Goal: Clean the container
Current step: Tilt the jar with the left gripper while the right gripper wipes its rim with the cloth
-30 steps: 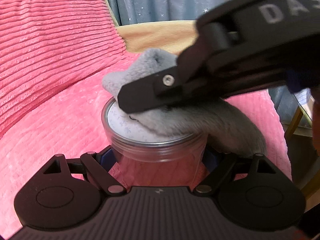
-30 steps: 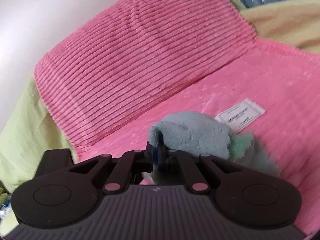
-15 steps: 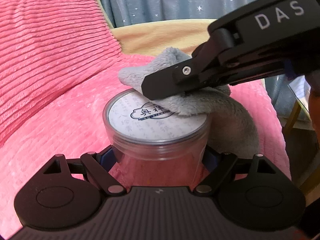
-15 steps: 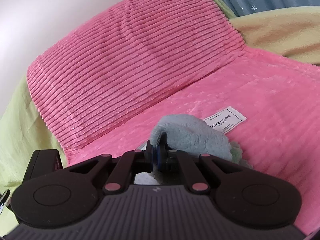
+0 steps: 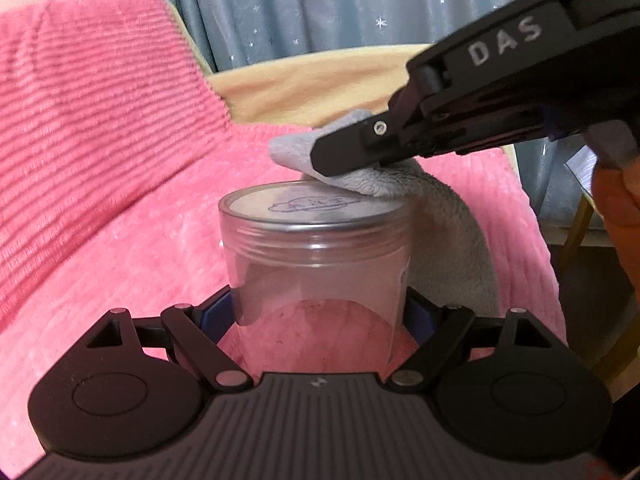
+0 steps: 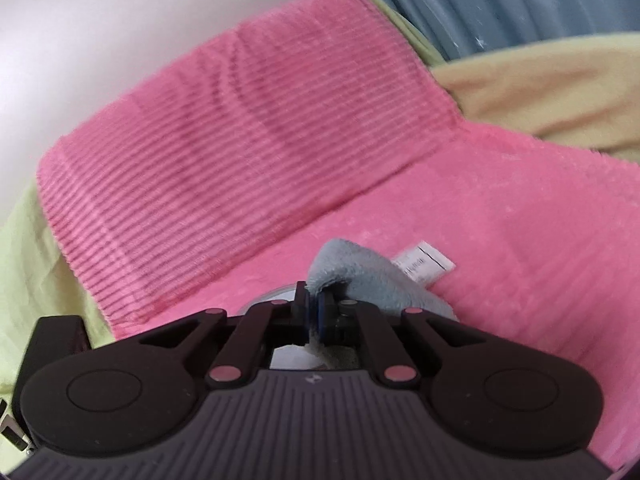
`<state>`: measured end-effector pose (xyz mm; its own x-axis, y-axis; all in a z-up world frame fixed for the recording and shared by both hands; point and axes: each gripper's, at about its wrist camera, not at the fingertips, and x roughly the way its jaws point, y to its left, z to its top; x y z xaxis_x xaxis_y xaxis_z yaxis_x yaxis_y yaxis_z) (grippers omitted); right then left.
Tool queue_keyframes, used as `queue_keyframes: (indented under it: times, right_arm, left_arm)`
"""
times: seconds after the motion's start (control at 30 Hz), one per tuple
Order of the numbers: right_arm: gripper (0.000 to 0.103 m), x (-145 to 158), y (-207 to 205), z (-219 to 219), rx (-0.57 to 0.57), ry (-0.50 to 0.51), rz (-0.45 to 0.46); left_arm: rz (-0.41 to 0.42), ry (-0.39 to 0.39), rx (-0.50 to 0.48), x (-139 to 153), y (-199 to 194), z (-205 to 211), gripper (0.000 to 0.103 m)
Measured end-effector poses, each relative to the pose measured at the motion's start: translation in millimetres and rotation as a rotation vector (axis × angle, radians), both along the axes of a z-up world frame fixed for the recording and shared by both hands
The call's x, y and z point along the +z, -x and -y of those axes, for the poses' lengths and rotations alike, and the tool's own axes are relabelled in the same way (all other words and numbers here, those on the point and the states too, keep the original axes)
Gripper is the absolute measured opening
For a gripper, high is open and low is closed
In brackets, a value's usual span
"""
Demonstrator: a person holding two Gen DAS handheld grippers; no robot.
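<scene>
**Inspector A:** What is noted of the setting and the container?

**Inspector B:** A pink ribbed blanket (image 5: 100, 168) is spread beneath everything, with a blue starred curtain (image 5: 320, 12) behind. A clear plastic container (image 5: 316, 268) is held upright above the blanket, its lid (image 5: 312, 208) printed with a faint emblem. It is clamped by its lower walls between the two jaws of the left gripper (image 5: 318, 316), one pad pressed on each side.

**Inspector A:** And the cloth?

**Inspector B:** A grey cloth (image 5: 400, 184) is draped from the right gripper (image 5: 324, 156), which is seen reaching in from the upper right, above the lid's far edge. The cloth is touching that far rim and hangs down behind the container's right side. In the right wrist view the cloth (image 6: 360, 276) is seen between the pads of the right gripper (image 6: 313, 312); those jaws are opening, narrowly apart, the fabric still lodged between them. A white label (image 6: 424, 266) lies on the blanket just beyond.
</scene>
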<state>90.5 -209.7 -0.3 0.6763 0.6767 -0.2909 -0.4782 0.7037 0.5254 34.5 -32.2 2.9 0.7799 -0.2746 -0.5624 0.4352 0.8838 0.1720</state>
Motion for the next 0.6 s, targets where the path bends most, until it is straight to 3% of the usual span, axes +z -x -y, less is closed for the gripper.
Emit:
queue_keyframes:
  times: [0.2, 0.6]
  right_arm:
    - [0.003, -1, -1, 1, -0.007, 0.015, 0.000]
    - [0.003, 3, 1, 1, -0.041, 0.026, 0.051]
  left_arm:
    - [-0.038, -0.102, -0.023, -5, 1, 9, 0.085]
    - [-0.036, -0.051, -0.030, -7, 4, 3, 0.087]
